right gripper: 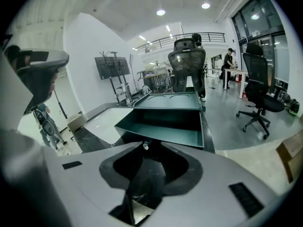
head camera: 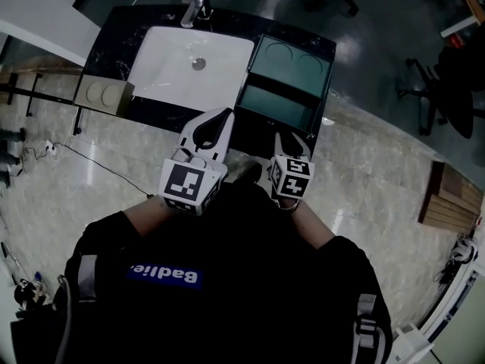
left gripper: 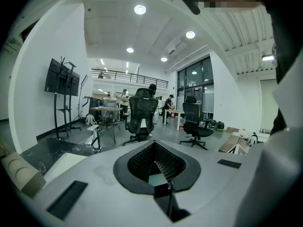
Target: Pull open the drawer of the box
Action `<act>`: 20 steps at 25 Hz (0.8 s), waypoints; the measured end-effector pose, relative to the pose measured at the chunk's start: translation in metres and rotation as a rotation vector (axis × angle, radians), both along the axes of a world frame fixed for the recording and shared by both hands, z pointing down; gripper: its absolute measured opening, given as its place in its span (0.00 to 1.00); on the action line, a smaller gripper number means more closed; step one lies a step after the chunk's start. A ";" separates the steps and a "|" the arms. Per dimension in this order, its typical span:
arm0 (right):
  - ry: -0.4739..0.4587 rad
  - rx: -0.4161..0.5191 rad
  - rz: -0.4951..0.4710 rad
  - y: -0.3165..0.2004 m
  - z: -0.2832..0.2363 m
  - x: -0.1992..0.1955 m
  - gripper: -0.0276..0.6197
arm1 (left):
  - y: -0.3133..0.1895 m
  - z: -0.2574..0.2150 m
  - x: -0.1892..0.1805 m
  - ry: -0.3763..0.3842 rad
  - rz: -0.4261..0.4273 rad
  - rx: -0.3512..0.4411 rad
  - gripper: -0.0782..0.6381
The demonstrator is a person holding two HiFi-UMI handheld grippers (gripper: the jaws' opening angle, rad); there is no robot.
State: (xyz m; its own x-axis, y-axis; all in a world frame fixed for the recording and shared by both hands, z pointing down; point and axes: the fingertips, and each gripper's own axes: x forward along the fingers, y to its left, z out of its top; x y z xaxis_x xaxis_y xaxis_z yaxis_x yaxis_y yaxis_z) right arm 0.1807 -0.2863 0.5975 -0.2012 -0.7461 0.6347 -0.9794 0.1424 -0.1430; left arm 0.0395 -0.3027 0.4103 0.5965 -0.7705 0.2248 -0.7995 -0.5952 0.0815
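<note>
On the black counter (head camera: 106, 48) a dark green box (head camera: 292, 67) stands to the right of the sink, and its drawer (head camera: 276, 106) is slid out toward me. In the right gripper view the drawer (right gripper: 163, 126) gapes open below the box top (right gripper: 173, 100). My right gripper (head camera: 292, 133) is at the drawer's front. Its jaws (right gripper: 145, 148) are closed together around the small metal knob (right gripper: 145, 146). Just left of the drawer, my left gripper (head camera: 226, 114) hovers shut and empty. Its own view (left gripper: 154, 144) looks out over the room.
A white sink (head camera: 163, 59) with a faucet (head camera: 195, 4) fills the counter's left half. A beige block (head camera: 102, 95) sits at the counter's left end. Office chairs (head camera: 447, 89) and a wooden pallet (head camera: 447, 196) stand on the floor to the right.
</note>
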 end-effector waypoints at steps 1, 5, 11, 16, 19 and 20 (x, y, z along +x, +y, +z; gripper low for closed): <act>-0.013 0.012 -0.005 0.003 -0.006 0.002 0.19 | 0.002 0.001 0.002 -0.010 0.002 -0.002 0.11; -0.049 0.072 -0.015 0.015 -0.034 -0.001 0.19 | 0.010 -0.004 0.006 -0.011 -0.007 -0.005 0.11; -0.011 0.122 0.016 0.034 -0.054 -0.013 0.19 | 0.039 -0.024 0.002 0.020 0.089 0.072 0.11; 0.000 0.141 0.071 0.072 -0.066 -0.042 0.19 | 0.076 -0.029 -0.035 0.050 0.120 0.087 0.11; 0.005 0.153 0.097 0.102 -0.075 -0.065 0.19 | 0.104 -0.026 -0.060 0.060 0.141 0.083 0.11; 0.004 0.160 0.108 0.112 -0.080 -0.073 0.19 | 0.114 -0.024 -0.068 0.065 0.149 0.080 0.11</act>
